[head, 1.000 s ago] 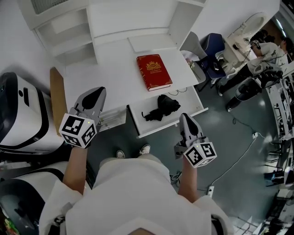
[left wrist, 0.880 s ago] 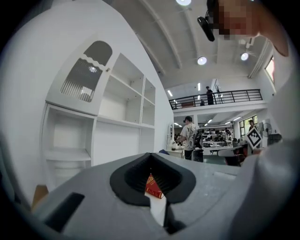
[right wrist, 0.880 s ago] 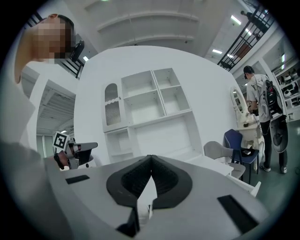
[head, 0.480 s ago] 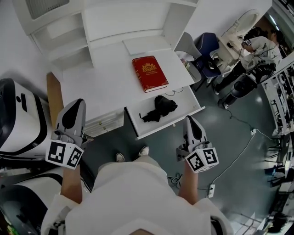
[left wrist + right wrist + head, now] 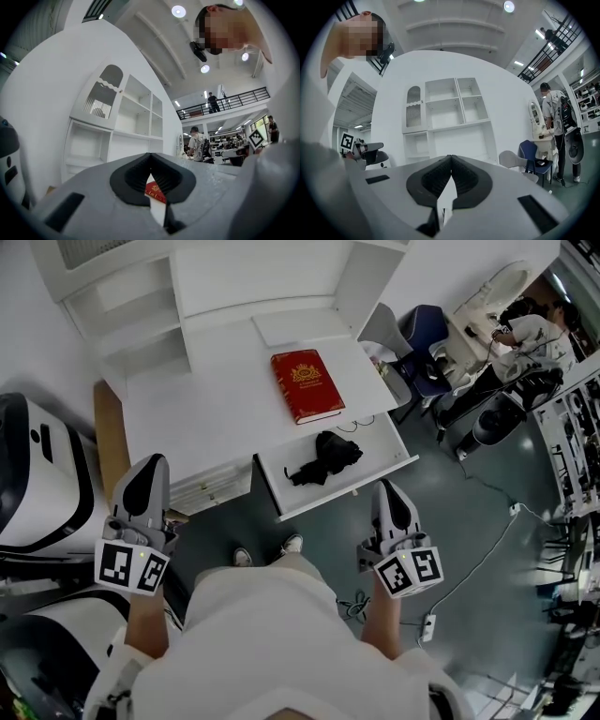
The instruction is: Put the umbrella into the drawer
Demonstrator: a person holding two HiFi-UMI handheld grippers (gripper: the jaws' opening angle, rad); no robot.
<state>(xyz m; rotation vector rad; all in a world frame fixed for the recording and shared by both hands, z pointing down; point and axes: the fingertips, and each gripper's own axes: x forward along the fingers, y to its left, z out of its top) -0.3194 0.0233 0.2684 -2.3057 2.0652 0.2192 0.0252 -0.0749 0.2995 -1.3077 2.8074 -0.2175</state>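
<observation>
A folded black umbrella [image 5: 323,458] lies inside the open white drawer [image 5: 375,477] under the desk's front edge. My left gripper [image 5: 147,482] is held near the desk's front left corner, well left of the drawer, jaws shut and empty. My right gripper [image 5: 386,497] hangs just outside the drawer's front right corner, also shut with nothing in it. In the left gripper view the closed tips [image 5: 151,154] meet, and a sliver of the red book [image 5: 153,191] shows through them. The right gripper view shows its tips [image 5: 451,157] pressed together before the white shelf unit.
A red book [image 5: 306,385] lies on the white desk [image 5: 206,418]. White shelves [image 5: 141,324] rise behind it. A wooden board [image 5: 111,446] leans at the desk's left, beside a white-and-black machine [image 5: 37,474]. Chairs [image 5: 427,343] and people stand to the right. My feet [image 5: 267,551] are below the drawer.
My left gripper has pulled back from over the desk's front left corner toward my body. The right gripper has barely shifted. The umbrella stays in the drawer.
</observation>
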